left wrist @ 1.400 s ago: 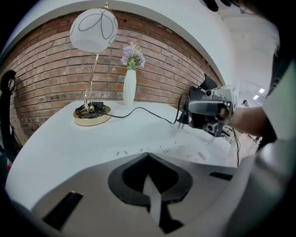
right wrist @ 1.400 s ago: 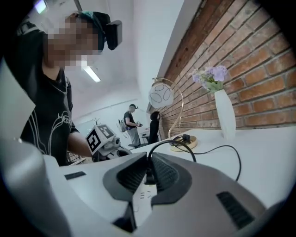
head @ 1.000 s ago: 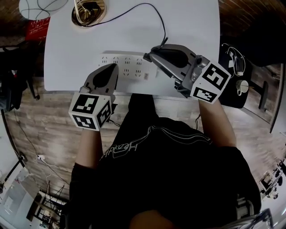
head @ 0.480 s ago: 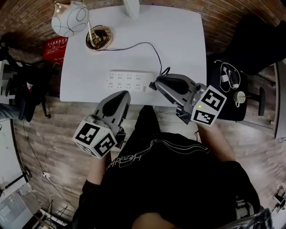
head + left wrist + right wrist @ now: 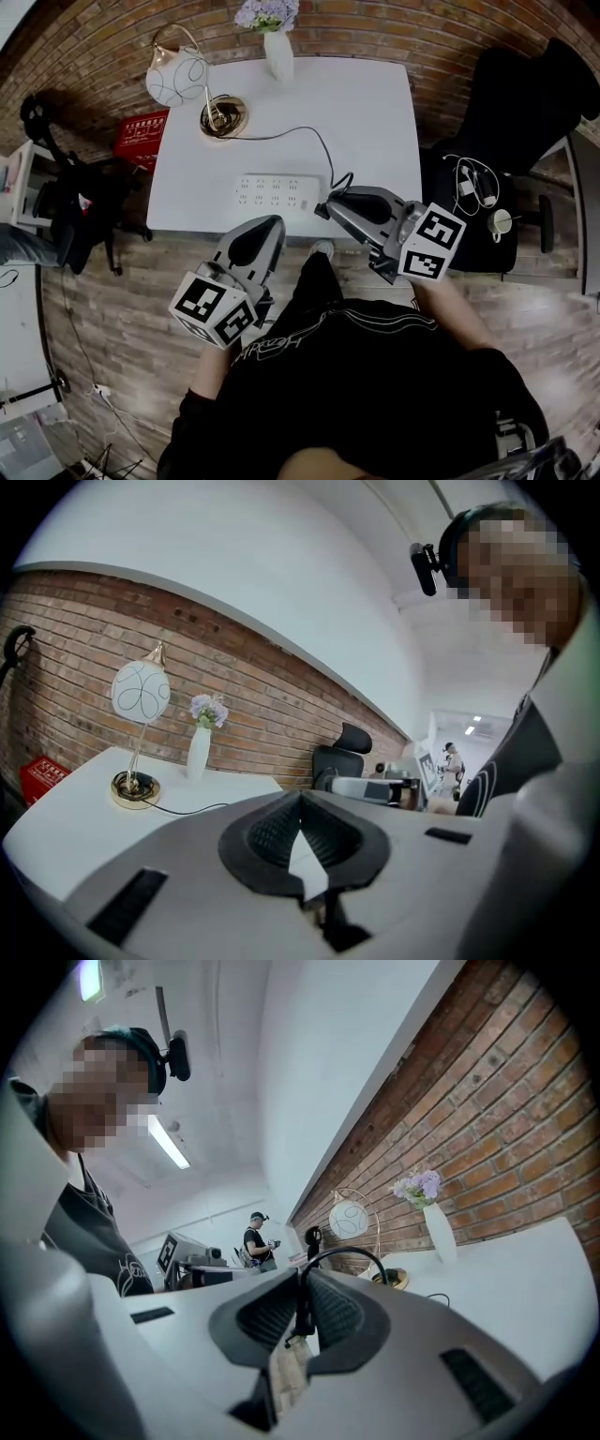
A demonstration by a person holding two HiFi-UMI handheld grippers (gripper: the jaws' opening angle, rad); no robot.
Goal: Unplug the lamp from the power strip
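Left gripper (image 5: 274, 223): nearer the person than the power strip (image 5: 277, 192), off the table's (image 5: 375, 122) front edge. Jaws together, nothing between them. Idle.

Right gripper (image 5: 324, 208): tips just beside the strip's right end, at the table edge. In the right gripper view its jaws are clamped on the black end of the lamp cord (image 5: 302, 1309). The plug itself is too small to make out.

Power strip: white, flat on the table near its front edge. No plug seen standing in any socket.

Lamp cord: runs from the clamped end, loops up just right of the strip, then goes back and left to the lamp (image 5: 180, 77), which stands well beyond the strip at the table's far left corner. A vase (image 5: 278, 56) of flowers is further back, against the brick wall (image 5: 356, 28).

Judgement: the plug appears free of the strip, so the pull-out step looks done or nearly so. Next move calls for setting the cord end on the table clear of the strip, then parting the right jaws without snagging the loop.
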